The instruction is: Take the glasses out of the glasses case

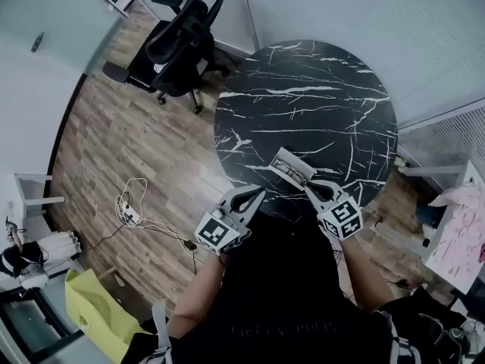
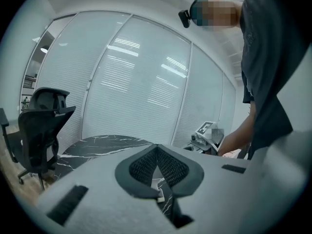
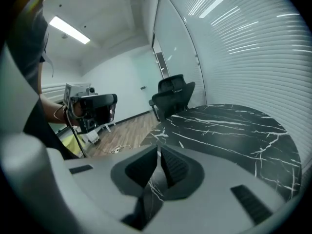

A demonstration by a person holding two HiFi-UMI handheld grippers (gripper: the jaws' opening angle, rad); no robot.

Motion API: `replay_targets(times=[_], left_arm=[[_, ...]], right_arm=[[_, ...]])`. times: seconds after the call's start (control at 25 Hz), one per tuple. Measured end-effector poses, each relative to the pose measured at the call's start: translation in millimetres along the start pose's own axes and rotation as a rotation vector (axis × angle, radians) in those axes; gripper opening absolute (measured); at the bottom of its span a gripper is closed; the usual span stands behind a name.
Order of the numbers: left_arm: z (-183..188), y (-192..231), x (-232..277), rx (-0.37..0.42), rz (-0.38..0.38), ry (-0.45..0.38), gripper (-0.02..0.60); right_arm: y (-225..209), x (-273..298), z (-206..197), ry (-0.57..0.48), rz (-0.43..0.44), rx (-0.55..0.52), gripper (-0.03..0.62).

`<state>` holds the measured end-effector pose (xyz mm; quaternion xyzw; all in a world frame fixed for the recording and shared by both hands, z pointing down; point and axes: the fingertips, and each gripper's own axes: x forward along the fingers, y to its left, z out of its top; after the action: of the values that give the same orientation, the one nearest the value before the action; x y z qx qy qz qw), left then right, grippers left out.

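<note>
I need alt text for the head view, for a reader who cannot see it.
From above, a person holds the left gripper and right gripper, both shut, at the near edge of a round black marble table, close to a pale rectangular glasses case. A black office chair stands on the wooden floor beyond.

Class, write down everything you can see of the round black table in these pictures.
The round black table has a glossy, marble-looking top streaked with white veins. It stands level on wood-plank flooring, close to a blind-covered glass wall, with a black office chair beyond its far-left side. A pale oblong case lies on it near the person's edge. Its base is hidden.
</note>
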<state>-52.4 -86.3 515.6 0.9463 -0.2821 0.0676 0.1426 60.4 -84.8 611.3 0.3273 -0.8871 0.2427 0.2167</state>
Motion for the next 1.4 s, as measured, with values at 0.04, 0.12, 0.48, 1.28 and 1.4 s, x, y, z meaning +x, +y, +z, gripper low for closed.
replay_targets(times=[0.04, 0.12, 0.48, 1.28, 1.4], left_arm=[[-6.3, 2.5, 0.0, -0.008, 0.002, 0.002, 0.018], [-16.9, 5.4, -0.3, -0.028, 0.005, 0.019, 0.018], [-40.8, 16.9, -2.8, -0.075, 0.02, 0.062, 0.018], [-66.2, 24.2, -7.3, -0.128, 0.044, 0.105, 0.018], [-68.2, 22.9, -6.1, -0.135, 0.041, 0.106, 0.018]], right_arm=[[-1.7, 5.8, -5.8, 0.028, -0.004, -0.012, 0.041], [-3.0, 16.7, -16.0, 0.085, 0.003, -0.026, 0.041], [-14.4, 53.5, -40.7, 0.222, 0.002, -0.063, 0.042], [-37.4, 95.3, -89.3, 0.368, -0.018, -0.086, 0.043], [-43.3, 100.9, -95.2, 0.394, -0.039, -0.095, 0.042]])
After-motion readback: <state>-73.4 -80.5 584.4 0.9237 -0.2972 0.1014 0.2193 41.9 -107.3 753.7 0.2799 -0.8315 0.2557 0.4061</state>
